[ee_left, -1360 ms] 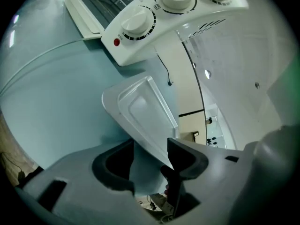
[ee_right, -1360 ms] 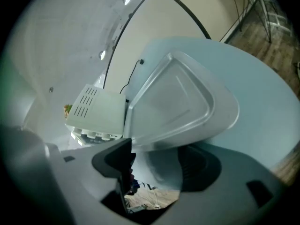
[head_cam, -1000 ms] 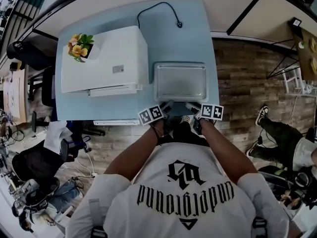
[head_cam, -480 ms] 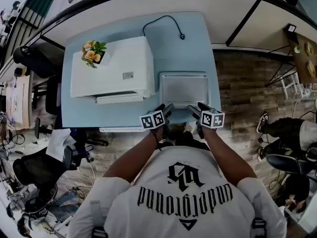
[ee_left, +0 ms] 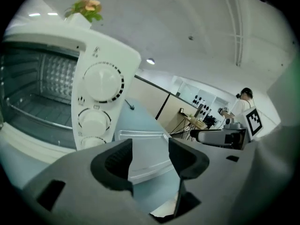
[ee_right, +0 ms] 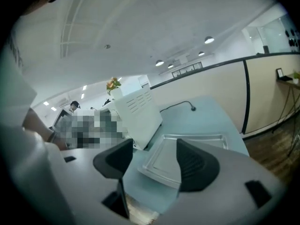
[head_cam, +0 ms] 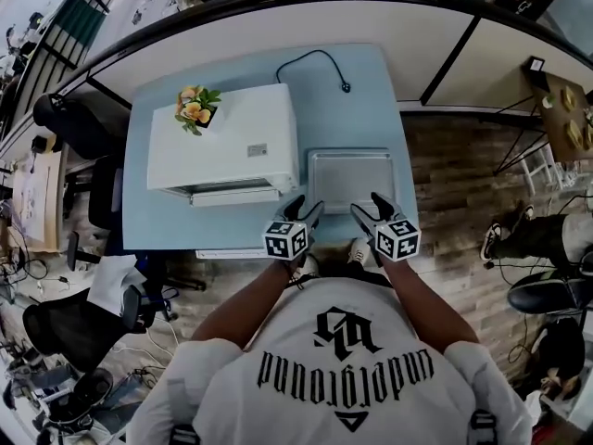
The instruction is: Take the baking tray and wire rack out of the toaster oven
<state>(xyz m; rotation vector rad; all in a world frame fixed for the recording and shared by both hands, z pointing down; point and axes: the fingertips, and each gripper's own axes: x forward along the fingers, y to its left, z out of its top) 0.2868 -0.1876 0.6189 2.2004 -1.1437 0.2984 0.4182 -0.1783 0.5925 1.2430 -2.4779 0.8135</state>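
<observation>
The baking tray (head_cam: pixel 350 179) lies flat on the light blue table (head_cam: pixel 371 100), to the right of the white toaster oven (head_cam: pixel 227 146). The oven's front is open; in the left gripper view the wire rack (ee_left: pixel 33 114) sits inside it. My left gripper (head_cam: pixel 301 216) hovers open above the tray's near left corner, with nothing between its fingers. The right gripper (head_cam: pixel 371 209) hangs over the near right corner; its jaws are closing a little and hold nothing. Through both pairs of jaws I see the tray (ee_left: pixel 149 146) (ee_right: pixel 187 149) lying below, apart from the left gripper (ee_left: pixel 151 162) and right gripper (ee_right: pixel 152 162).
A small pot of flowers (head_cam: pixel 195 107) stands on the oven's top. A black power cord (head_cam: pixel 315 63) trails over the table's far side. A partition wall runs behind the table. Office chairs (head_cam: pixel 65 119) stand at the left, and wooden floor lies at the right.
Both grippers have risen off the tray's near edge and rolled upright. The tray stays where it lay on the table.
</observation>
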